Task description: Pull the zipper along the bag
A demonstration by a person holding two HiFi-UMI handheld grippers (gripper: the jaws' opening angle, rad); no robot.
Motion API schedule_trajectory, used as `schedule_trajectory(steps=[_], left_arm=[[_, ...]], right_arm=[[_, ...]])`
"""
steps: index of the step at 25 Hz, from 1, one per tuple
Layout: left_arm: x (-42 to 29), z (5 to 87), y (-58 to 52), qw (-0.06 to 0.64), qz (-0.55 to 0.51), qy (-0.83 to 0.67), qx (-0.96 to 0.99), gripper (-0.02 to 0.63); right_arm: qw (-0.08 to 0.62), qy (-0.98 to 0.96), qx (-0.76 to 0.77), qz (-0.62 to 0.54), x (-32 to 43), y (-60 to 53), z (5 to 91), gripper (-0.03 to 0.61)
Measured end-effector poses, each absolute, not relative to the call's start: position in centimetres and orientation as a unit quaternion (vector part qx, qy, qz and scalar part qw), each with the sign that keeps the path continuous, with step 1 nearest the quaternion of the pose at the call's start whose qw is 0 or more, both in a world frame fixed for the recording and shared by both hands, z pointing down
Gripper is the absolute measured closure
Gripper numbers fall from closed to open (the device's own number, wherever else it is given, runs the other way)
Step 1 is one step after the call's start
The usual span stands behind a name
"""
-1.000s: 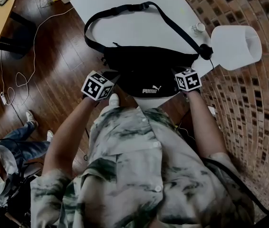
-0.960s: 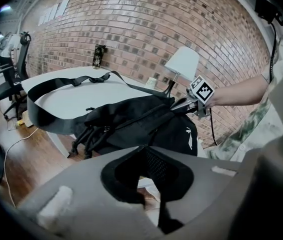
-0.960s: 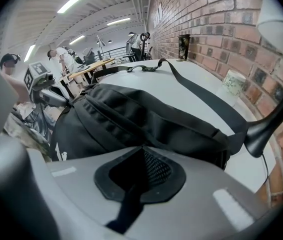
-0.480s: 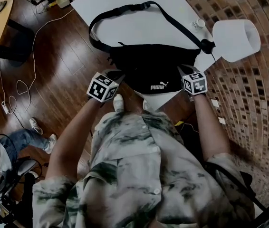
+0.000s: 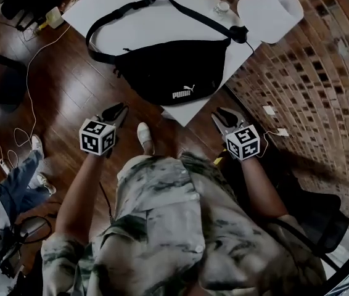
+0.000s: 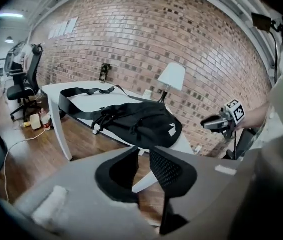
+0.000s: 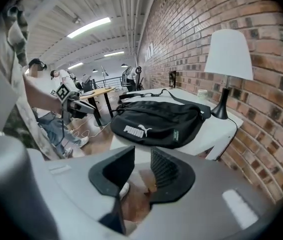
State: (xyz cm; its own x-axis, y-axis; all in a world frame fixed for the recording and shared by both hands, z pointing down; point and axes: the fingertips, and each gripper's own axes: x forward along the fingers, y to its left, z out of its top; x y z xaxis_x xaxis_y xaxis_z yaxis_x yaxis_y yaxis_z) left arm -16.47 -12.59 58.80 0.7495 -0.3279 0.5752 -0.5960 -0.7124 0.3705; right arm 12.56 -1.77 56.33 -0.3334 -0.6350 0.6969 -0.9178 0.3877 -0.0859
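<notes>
Beyond the left claw (image 5: 115, 111) and right claw (image 5: 222, 116), the bag (image 5: 162, 73) lies on the tabletop (image 5: 162, 26), touching neither. Both claws gape empty, the left's jaws having just been opening.

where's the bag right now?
Head view, upper centre: the black bag lies on the white table near its front corner, with the white lamp to its right by the brick wall.

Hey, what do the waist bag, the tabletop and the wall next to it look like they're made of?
Waist bag: black woven fabric, probably nylon or polyester, going by its matte look and soft creases.
Tabletop: smooth white board, perhaps laminate or painted wood; it is flat with an even finish.
Wall: exposed brick, rough, with mortar lines visible.
</notes>
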Motion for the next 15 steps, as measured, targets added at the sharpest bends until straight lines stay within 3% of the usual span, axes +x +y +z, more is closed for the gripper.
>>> schedule_trajectory(steps=[15], left_arm=[[-6.3, 45.7, 17.3, 0.252, 0.176, -0.239, 0.921, 0.541]], right_arm=[[0.214, -0.821, 0.492, 0.193, 14.3, 24.5, 50.1, 0.488]])
